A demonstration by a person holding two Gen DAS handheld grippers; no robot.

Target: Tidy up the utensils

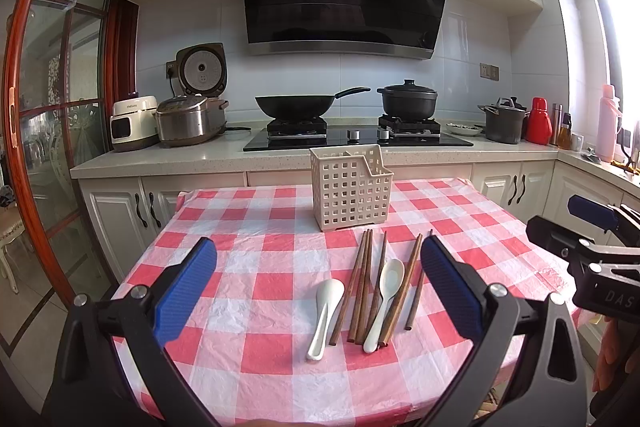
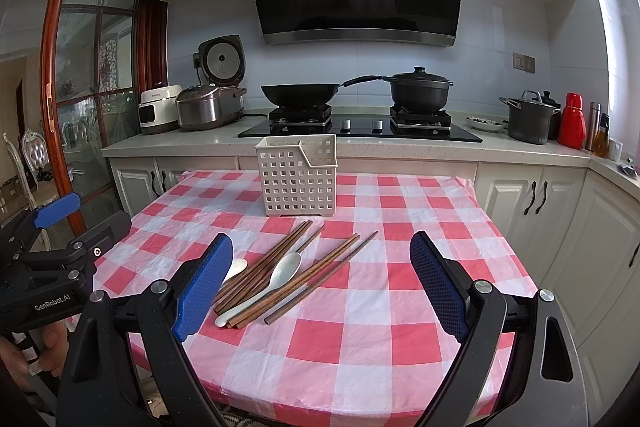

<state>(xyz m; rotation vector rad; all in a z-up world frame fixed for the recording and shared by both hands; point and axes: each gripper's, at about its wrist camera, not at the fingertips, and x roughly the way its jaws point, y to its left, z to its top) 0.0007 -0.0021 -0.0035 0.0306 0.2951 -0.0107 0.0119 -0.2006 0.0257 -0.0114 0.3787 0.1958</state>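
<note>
Several brown wooden chopsticks (image 1: 362, 287) (image 2: 276, 271) lie side by side on the red-and-white checked tablecloth (image 1: 256, 219) (image 2: 400, 227). One white ceramic spoon (image 1: 325, 311) (image 2: 236, 267) rests left of them; a second white spoon (image 1: 384, 303) (image 2: 276, 277) lies among them. Behind them stands a cream perforated utensil basket (image 1: 352, 187) (image 2: 298, 179), upright and empty as far as I can see. My left gripper (image 1: 318, 275) hovers open above the utensils near the table's front. My right gripper (image 2: 320, 279) is open too, to the right of the pile, with nothing between its fingers.
Beyond the table runs a kitchen counter (image 1: 160, 163) with a rice cooker (image 1: 188, 119), a wok (image 1: 296, 105) and a black pot (image 1: 408, 99) on the hob. Cabinets stand on the right; a glass door (image 1: 52, 107) is at left. The table's near edge is just below both grippers.
</note>
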